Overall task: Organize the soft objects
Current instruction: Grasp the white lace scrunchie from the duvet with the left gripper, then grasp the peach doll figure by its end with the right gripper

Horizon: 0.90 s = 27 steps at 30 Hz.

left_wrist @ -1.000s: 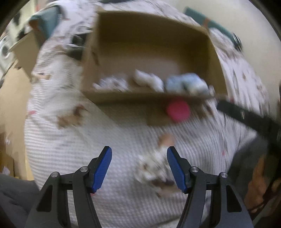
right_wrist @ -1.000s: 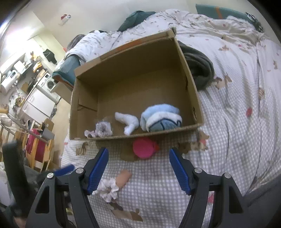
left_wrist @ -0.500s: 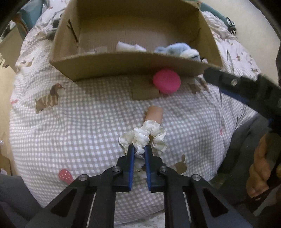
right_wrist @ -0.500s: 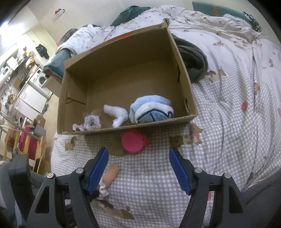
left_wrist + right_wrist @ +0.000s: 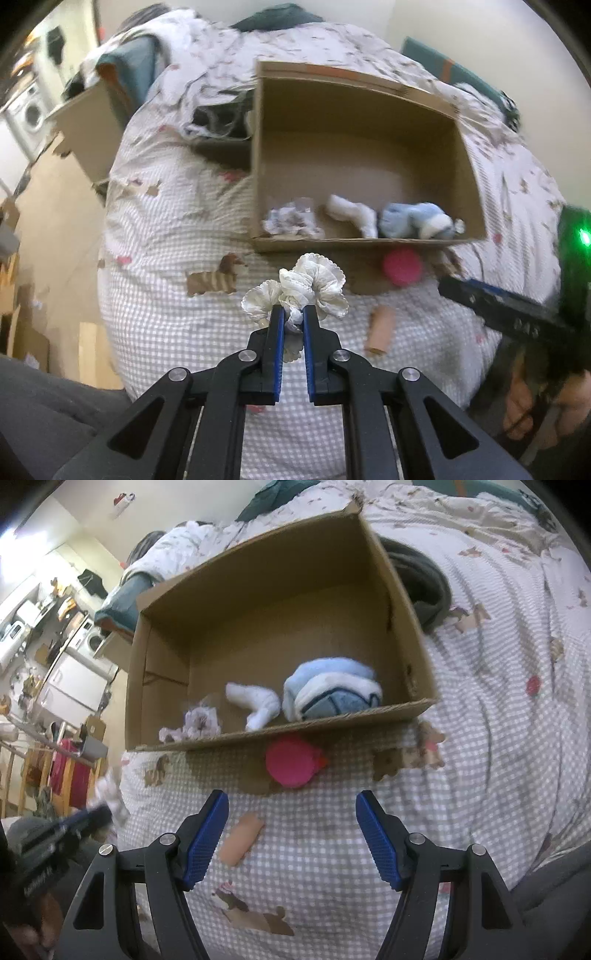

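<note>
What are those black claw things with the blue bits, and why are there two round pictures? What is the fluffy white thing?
Those claws are grabbers that a person holds, one in each hand. A small camera sits on each grabber, so each round picture looks out along one claw. The left gripper is pinched shut on a frilly white scrunchie, lifted above the checked bedspread. The right gripper is open and holds nothing. Ahead is a cardboard box with a blue plush toy, a white sock and a patterned scrunchie inside. On the bed before it lie a pink round thing and a peach-coloured tube.
</note>
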Available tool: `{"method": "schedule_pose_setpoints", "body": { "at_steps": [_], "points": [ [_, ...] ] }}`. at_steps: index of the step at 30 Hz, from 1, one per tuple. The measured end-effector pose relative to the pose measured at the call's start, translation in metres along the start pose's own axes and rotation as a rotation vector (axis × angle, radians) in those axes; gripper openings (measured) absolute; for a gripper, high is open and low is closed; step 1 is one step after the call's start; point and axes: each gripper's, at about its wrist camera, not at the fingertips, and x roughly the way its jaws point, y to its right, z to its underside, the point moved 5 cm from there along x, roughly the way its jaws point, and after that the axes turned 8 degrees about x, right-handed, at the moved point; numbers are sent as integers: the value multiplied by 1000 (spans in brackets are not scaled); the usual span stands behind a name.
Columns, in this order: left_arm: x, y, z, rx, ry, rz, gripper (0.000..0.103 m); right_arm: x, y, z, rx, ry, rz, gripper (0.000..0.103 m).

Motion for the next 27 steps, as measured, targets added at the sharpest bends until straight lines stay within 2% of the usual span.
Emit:
{"method": "schedule_pose_setpoints", "body": {
  "at_steps": [3, 5, 14, 15, 19, 21, 23, 25, 26, 27],
  "points": [
    [10, -12, 3, -61, -6, -42, 9, 8, -10, 6, -48, -14, 31, 75],
    [16, -12, 5, -97, -13, -29, 9, 14, -18, 12, -84, -32, 38, 75],
    [20, 1, 8, -80, -16, -22, 9, 47, -43, 37, -149, -155, 22, 73],
    [20, 1, 9, -83, -18, -21, 9, 50, -45, 38, -151, -163, 13, 67],
    [22, 1, 11, -81, -30, -18, 9, 65, -53, 39, -157, -205, -11, 54],
    [23, 2, 11, -79, -36, -17, 9, 71, -58, 43, -168, -229, -23, 43],
    [24, 2, 12, -76, -41, -15, 9, 74, -60, 46, -188, -235, -16, 42],
    [25, 3, 12, -73, -43, -16, 9, 73, -63, 46, -223, -200, 13, 20],
    [25, 3, 12, -71, -43, -17, 9, 71, -65, 45, -242, -179, 31, 5],
    [25, 3, 12, -70, -43, -18, 9, 67, -69, 45, -258, -154, 25, 5]
  ]
}}
